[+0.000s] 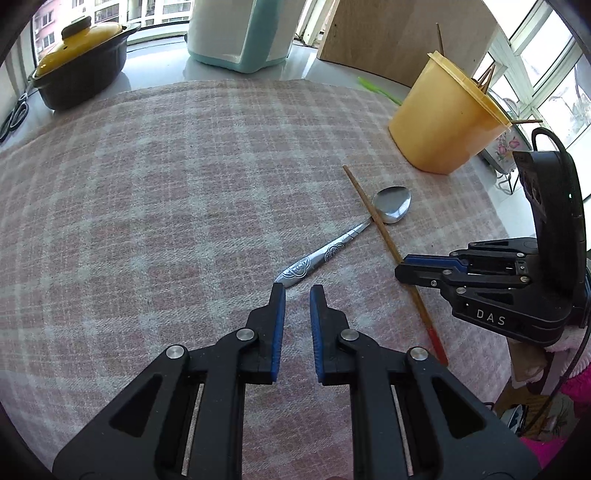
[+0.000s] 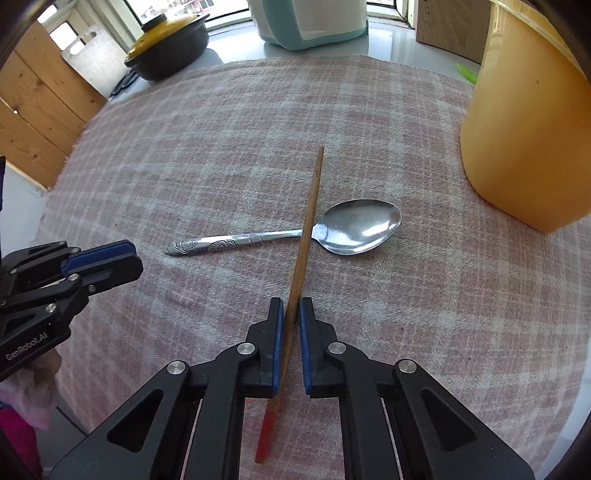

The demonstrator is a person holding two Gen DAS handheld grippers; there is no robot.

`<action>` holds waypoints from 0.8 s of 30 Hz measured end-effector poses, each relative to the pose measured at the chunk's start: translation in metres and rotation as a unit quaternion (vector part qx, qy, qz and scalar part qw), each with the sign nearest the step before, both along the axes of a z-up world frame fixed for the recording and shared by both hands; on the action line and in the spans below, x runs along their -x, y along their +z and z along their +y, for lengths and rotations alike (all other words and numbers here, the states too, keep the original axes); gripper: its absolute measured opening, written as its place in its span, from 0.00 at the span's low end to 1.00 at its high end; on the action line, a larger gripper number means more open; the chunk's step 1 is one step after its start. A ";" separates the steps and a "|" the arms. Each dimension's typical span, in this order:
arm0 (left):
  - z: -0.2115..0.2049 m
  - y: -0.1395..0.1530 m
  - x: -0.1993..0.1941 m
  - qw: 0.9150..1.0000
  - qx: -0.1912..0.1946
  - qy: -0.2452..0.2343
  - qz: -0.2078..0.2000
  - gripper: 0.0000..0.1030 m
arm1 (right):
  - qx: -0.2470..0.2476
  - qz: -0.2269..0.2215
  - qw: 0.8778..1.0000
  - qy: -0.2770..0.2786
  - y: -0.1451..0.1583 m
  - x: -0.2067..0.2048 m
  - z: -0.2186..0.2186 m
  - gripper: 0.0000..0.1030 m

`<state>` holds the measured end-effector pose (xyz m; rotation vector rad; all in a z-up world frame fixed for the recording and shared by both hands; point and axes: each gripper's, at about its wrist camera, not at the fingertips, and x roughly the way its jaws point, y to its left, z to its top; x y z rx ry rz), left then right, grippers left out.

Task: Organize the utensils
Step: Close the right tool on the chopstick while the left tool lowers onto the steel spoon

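A wooden chopstick [image 2: 310, 218] with a red end lies on the checked cloth, crossing the neck of a steel spoon [image 2: 354, 227]. My right gripper [image 2: 291, 304] is shut on the chopstick's lower part, pads touching both sides. In the left wrist view the chopstick [image 1: 384, 236] runs under the right gripper [image 1: 400, 267], beside the spoon [image 1: 391, 205]. My left gripper [image 1: 297, 290] hovers just short of the spoon's handle tip, its pads a narrow gap apart with nothing between them. A yellow utensil tub [image 1: 443, 122] with chopsticks in it stands at the far right.
The pink checked cloth [image 1: 166, 184] covers the table. Behind it stand a black pot with a yellow lid [image 1: 77, 59], a white and teal appliance [image 1: 240, 33] and a wooden board [image 1: 406, 37]. Scissors [image 1: 14, 114] lie at the far left edge.
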<state>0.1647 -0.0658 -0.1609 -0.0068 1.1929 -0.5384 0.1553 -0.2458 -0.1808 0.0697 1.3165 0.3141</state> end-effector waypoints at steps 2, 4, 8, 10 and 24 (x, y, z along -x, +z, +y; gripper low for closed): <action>-0.012 0.000 -0.004 1.000 -0.015 -0.018 -0.007 0.11 | -0.007 0.003 1.000 -0.003 0.000 0.007 -0.007 0.05; -0.027 0.000 -0.009 0.999 -0.030 -0.040 -0.013 0.11 | -0.010 0.002 1.000 -0.004 0.002 0.014 -0.014 0.05; -0.055 -0.003 -0.018 0.996 -0.043 -0.073 -0.019 0.20 | -0.012 0.001 1.000 -0.012 0.004 0.027 -0.027 0.05; -0.069 -0.006 -0.022 0.994 -0.051 -0.090 -0.018 0.20 | -0.015 0.004 1.000 -0.021 0.005 0.035 -0.038 0.05; -0.117 -0.021 -0.034 0.978 -0.126 -0.159 -0.038 0.22 | -0.020 0.001 0.997 -0.073 0.009 0.060 -0.086 0.05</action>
